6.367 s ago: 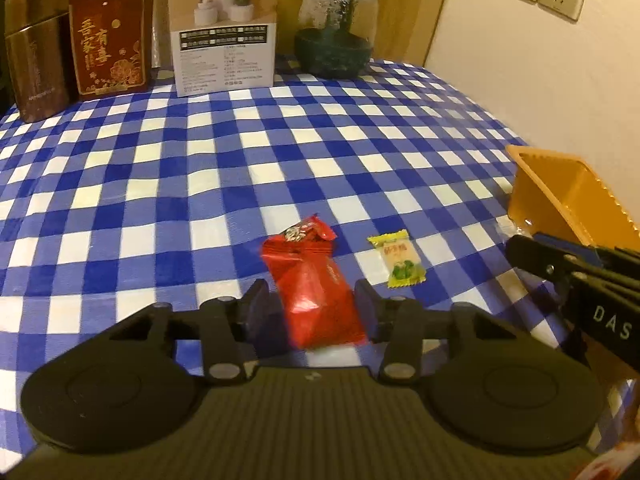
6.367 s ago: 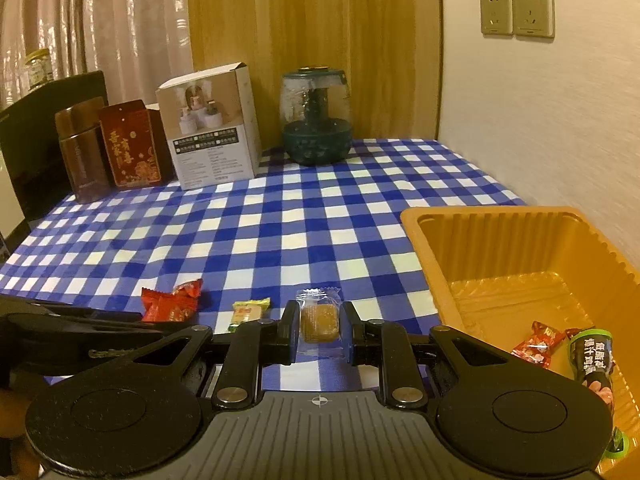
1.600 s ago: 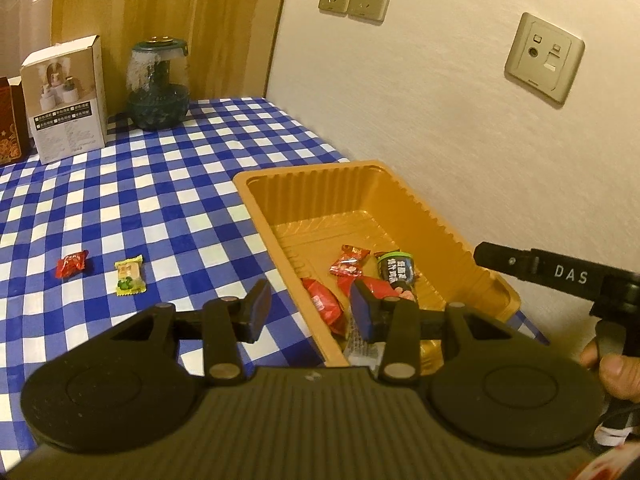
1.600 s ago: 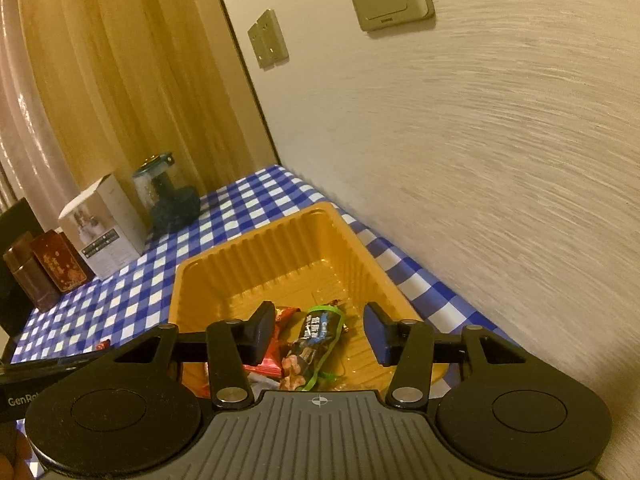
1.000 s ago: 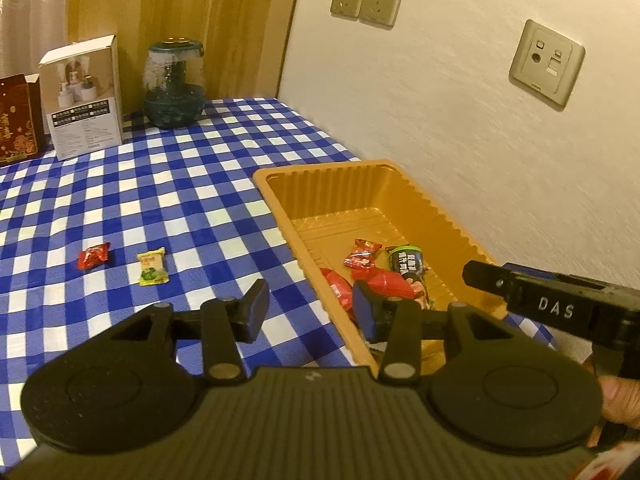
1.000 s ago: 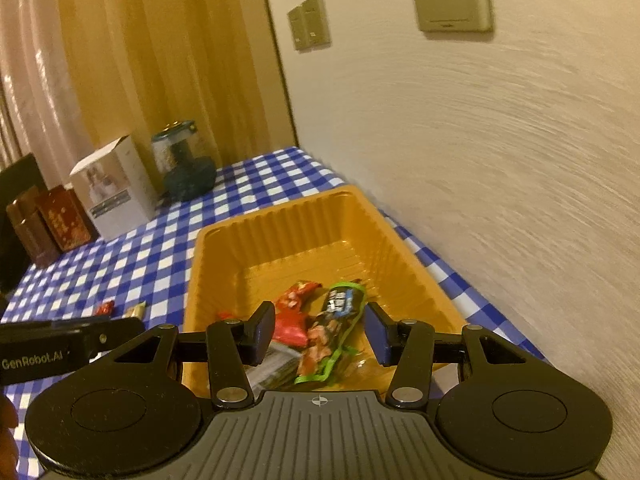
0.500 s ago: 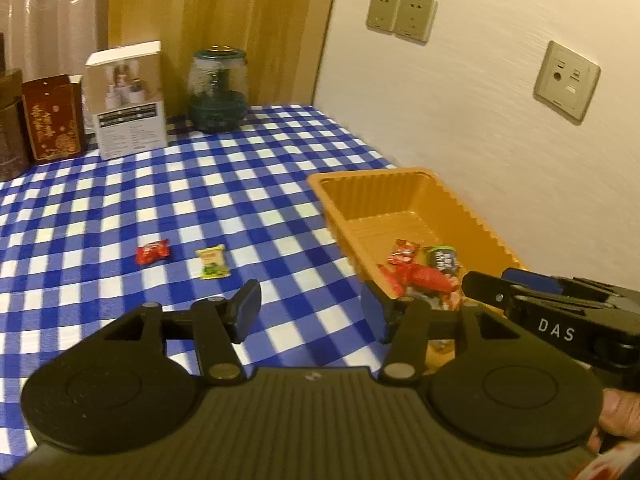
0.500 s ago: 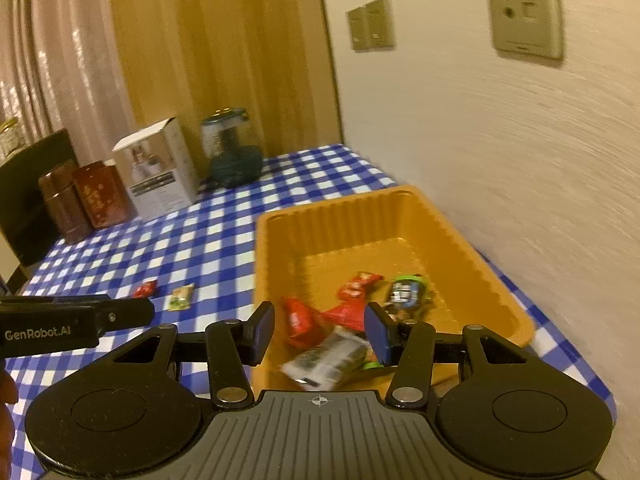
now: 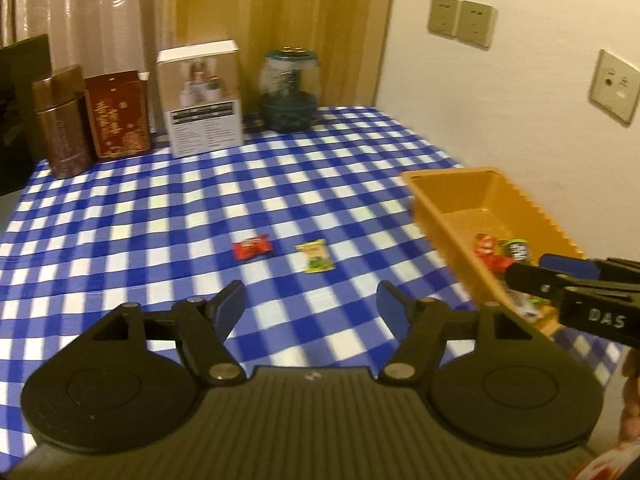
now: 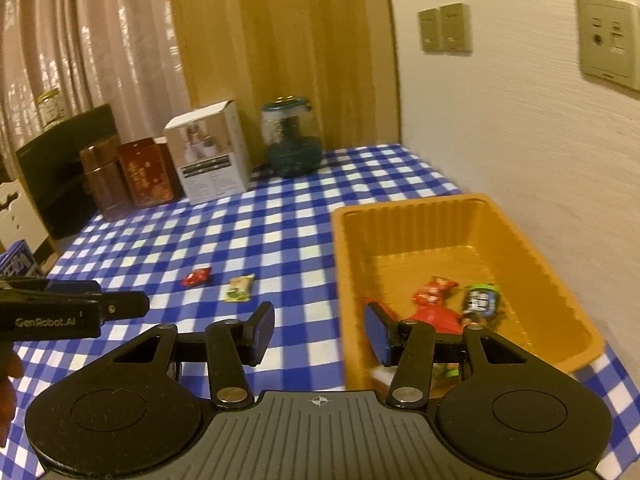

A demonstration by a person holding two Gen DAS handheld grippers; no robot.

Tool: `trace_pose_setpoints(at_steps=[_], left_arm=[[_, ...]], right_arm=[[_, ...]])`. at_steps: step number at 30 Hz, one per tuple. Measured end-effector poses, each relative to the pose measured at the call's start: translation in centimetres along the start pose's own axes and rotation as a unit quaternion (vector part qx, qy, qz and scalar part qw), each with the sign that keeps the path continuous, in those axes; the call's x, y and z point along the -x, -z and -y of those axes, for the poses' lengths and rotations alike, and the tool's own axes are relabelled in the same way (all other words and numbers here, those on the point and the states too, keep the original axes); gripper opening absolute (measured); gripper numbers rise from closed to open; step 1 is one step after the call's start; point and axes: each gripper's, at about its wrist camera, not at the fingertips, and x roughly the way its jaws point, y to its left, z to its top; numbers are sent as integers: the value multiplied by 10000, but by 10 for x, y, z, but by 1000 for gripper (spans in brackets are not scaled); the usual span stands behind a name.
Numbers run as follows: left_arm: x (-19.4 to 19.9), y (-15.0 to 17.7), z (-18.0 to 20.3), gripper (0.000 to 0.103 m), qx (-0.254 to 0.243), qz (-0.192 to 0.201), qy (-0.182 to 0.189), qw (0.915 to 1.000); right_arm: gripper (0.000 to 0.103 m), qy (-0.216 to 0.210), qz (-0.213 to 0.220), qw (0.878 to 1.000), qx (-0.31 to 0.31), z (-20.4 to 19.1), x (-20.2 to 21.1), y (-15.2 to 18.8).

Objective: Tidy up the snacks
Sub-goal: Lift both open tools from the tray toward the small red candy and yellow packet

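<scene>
An orange tray (image 10: 560, 284) (image 9: 448, 208) sits on the blue checked tablecloth by the wall, holding several wrapped snacks, among them a red packet (image 10: 434, 300) and a dark green-trimmed one (image 10: 480, 300). Two small snacks lie loose on the cloth: a red one (image 9: 253, 247) (image 10: 196, 277) and a yellow-green one (image 9: 316, 257) (image 10: 239, 287). My left gripper (image 9: 312, 306) hangs above the cloth short of those two, its jaws opening with nothing between them. My right gripper (image 10: 320, 332) is open and empty over the tray's near left rim.
At the table's far end stand a brown tin (image 9: 60, 120), a red box (image 9: 120, 116), a white carton (image 9: 202, 96) and a dark glass jar (image 9: 290, 88). The wall with sockets runs along the right. A dark cabinet (image 10: 64, 168) stands past the left edge.
Both grippers have swung left, away from the tray and toward the loose snacks. The left jaws have spread wider. The right jaws kept their gap.
</scene>
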Motion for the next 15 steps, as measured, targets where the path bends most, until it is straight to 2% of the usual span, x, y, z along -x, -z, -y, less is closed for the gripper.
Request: trace_pose_setpoints(at_steps=[6, 15], left_arm=[[-11, 1, -32, 73, 267, 53, -96, 9996], [-35, -3, -52, 73, 476, 71, -199, 9986]], right_arm=[[50, -197, -6, 9995, 228, -23, -16, -3], [50, -302, -137, 9989, 339, -44, -49, -8]])
